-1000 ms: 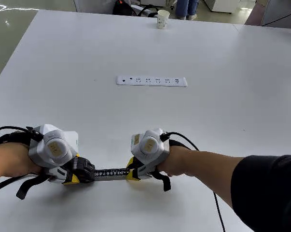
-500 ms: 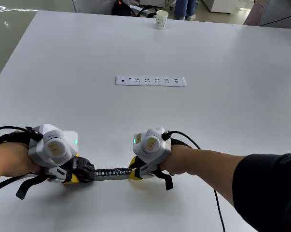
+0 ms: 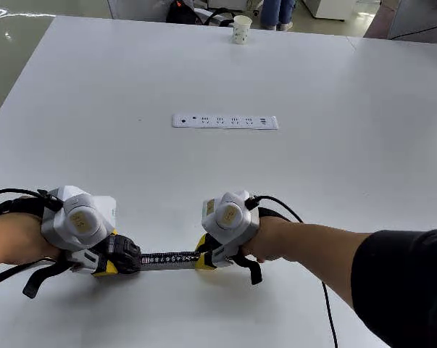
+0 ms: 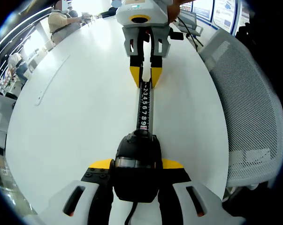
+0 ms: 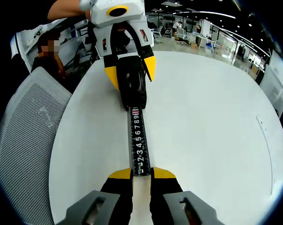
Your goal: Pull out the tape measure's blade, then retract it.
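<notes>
Left tongs (image 4: 136, 165) around tape measure case (image 4: 137, 178), right tongs (image 5: 141, 174) on blade tip (image 5: 140, 168).

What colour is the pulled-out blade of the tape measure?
The tape measure's flat blade is black with white numerals, clearest in the right gripper view.

White table (image 3: 348, 145) bears a power strip (image 3: 225, 122) and paper cup (image 3: 241, 29).

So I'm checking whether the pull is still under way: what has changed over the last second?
The right claw, shut on the tip of the blade, has drawn slightly further to the person's right, so a little more blade is out. The left claw stays shut on the tape measure case, in the same spot on the table. The power strip and paper cup have not moved.
</notes>
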Tool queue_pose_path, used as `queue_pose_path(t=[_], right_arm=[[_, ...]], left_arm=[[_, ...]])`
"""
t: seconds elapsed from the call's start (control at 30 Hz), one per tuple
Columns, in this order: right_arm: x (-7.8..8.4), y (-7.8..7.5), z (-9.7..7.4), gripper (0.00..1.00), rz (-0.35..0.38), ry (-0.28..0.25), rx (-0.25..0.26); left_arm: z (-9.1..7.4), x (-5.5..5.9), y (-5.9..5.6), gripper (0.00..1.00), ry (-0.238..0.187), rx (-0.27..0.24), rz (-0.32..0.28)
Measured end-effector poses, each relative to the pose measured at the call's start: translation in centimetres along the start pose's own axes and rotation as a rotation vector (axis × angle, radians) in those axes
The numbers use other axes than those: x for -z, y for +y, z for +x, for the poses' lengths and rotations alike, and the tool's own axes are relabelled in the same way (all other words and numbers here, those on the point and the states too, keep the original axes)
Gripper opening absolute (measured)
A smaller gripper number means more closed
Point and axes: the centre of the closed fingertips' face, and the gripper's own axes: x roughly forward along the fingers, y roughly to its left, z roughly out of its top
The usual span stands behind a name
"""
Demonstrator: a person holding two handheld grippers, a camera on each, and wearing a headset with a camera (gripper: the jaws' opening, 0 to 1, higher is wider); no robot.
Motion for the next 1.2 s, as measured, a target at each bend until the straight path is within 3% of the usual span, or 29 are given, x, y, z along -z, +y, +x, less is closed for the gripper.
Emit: queue_pose_path(t=[1.2], right_arm=[[1.6, -0.1, -1.2, 0.09, 0.014, 0.009, 0.002]], left_arm=[[0.0, -0.1, 0.0, 0.31, -0.006, 0.001, -0.009]])
